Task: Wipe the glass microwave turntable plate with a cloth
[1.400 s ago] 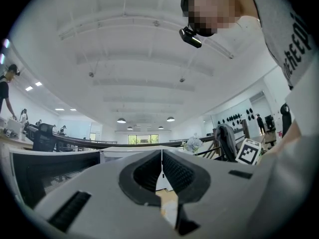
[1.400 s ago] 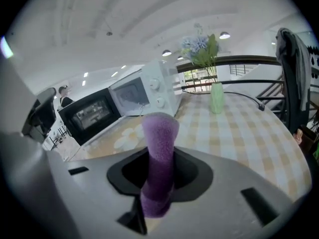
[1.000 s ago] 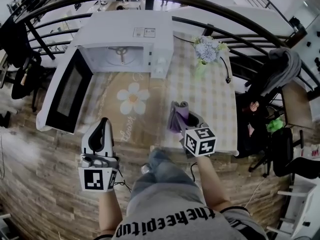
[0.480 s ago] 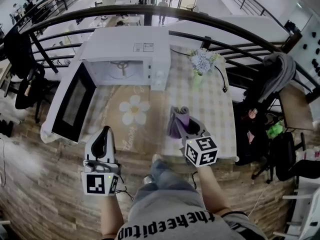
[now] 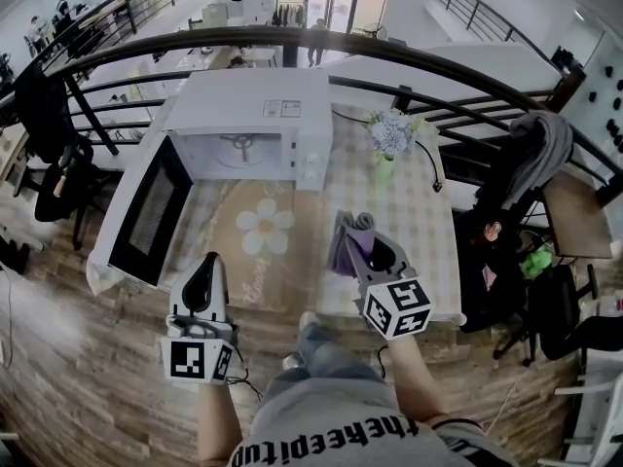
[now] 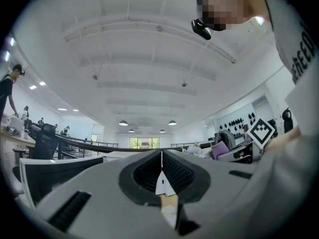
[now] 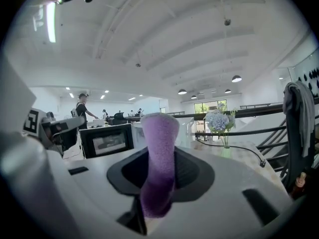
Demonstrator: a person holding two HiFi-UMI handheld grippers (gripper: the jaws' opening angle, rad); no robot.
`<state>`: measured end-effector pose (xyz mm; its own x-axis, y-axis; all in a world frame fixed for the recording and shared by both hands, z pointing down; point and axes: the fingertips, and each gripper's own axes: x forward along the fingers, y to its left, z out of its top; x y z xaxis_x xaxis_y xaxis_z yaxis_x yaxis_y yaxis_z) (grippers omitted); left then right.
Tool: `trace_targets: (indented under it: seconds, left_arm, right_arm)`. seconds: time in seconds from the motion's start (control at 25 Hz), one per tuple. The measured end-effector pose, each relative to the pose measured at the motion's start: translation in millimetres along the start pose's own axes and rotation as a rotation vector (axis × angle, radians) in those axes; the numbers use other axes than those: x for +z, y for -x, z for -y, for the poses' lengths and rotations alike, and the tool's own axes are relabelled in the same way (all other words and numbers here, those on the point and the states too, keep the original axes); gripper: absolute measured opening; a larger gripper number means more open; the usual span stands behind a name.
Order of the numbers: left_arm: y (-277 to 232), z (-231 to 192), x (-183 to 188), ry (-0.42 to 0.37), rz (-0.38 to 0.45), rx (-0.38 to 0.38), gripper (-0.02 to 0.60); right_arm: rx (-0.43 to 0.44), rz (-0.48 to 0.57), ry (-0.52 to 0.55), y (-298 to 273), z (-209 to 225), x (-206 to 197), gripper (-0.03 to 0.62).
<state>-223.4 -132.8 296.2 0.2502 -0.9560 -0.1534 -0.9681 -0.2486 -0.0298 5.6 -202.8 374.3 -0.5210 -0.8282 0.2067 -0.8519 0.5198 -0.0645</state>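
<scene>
Table [image 5: 414, 212]: covered with a checked cloth. It carries the microwave, a mat and a vase.
Microwave [image 5: 255, 90]: white, at the far edge of the table. Its door [image 5: 148, 224] is swung fully open to the left.
Cavity: it holds a three-armed roller ring [image 5: 238, 145] at mid-floor. I cannot tell whether the clear plate lies over it.
Mat [image 5: 263, 233]: beige with a daisy print, in front of the microwave. No plate rim reads clearly on it either.
Glass turntable plate: not clearly visible in any view. The likeliest places are the cavity or the mat.
Handling, as a judgement: the glass is probably heavy, stiff, slick and breakable. Grip it at the rim, keep it level, and do not knock it on the cavity mouth.
Vase [image 5: 383, 168]: on the table right of the microwave, holding pale blue flowers.
Cloth [image 5: 348, 239]: purple, soft and limp. It stands up from the right jaws and should fold easily over the glass.
Right gripper [image 5: 370, 253]: over the table's near edge, jaws clamped on the cloth.
Left gripper [image 5: 205, 269]: off the table's near edge below the door. Its jaws are pressed together with nothing between them.
</scene>
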Motion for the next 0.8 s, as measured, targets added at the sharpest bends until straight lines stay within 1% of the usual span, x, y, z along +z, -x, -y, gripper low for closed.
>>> trace_targets:
  seconds: [0.28, 0.48, 0.8]
  left_arm:
    - [-0.5, -7.1, 6.9, 0.025, 0.002, 0.025, 0.011]
    - [-0.7, -7.0, 14.4, 0.010, 0.014, 0.025, 0.011]
    - [2.1, -4.0, 19.1, 0.000, 0.017, 0.029, 0.011]
  right_arm:
    - [0.022, 0.082, 0.018, 9.5, -7.4, 31.5, 0.106]
    - [0.025, 0.136, 0.046, 16.3, -11.2, 51.3, 0.106]
    - [0.011, 0.193, 0.056, 29.0, -11.6, 70.1, 0.106]
